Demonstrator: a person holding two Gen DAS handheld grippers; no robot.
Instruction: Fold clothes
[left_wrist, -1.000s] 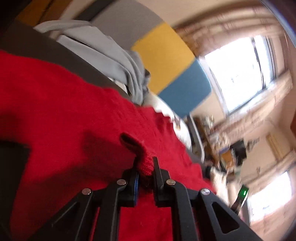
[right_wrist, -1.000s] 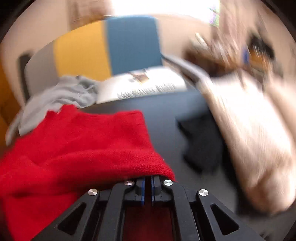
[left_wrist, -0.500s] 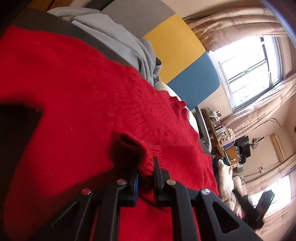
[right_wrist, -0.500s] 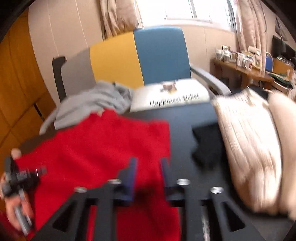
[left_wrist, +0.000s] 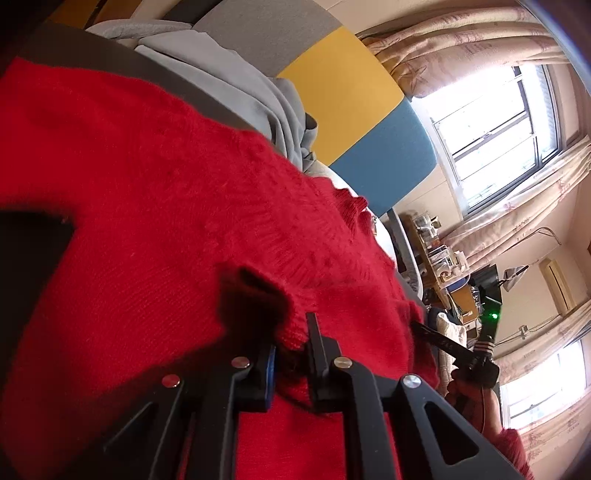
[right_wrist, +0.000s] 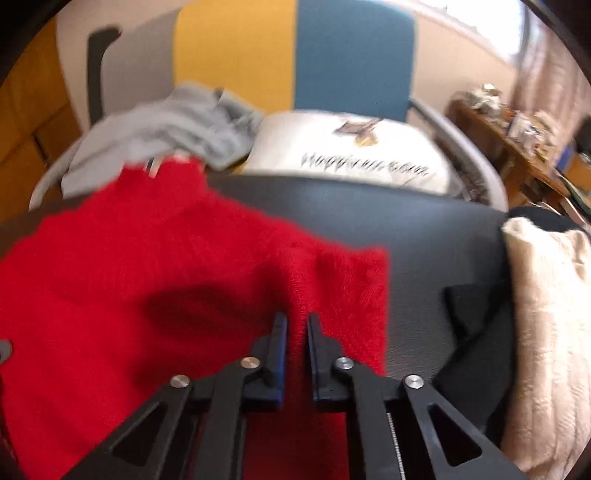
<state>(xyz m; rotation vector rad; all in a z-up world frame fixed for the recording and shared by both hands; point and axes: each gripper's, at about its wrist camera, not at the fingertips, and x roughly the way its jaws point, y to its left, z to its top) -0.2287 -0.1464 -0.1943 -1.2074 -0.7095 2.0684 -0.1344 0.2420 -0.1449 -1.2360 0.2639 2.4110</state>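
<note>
While the red sweater (left_wrist: 155, 206) is spread over the dark table (right_wrist: 424, 236), filling the left of both frames, a fold is pinched by the left gripper (left_wrist: 290, 332); its hem is clamped between the right gripper (right_wrist: 295, 325) pads.

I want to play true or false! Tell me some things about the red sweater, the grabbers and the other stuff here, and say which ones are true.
1. The left gripper is pinching a bunched bit of the red sweater. True.
2. The sweater is lying on a white table. False: the table under it is dark, nearly black.
3. A grey garment is heaped behind the sweater. True.
4. The chair behind the table is green all over. False: its back has grey, yellow and blue panels.
5. A cream knitted garment lies to the right of the sweater. True.
6. The right gripper is over bare table. False: red sweater lies between its fingers.
</note>
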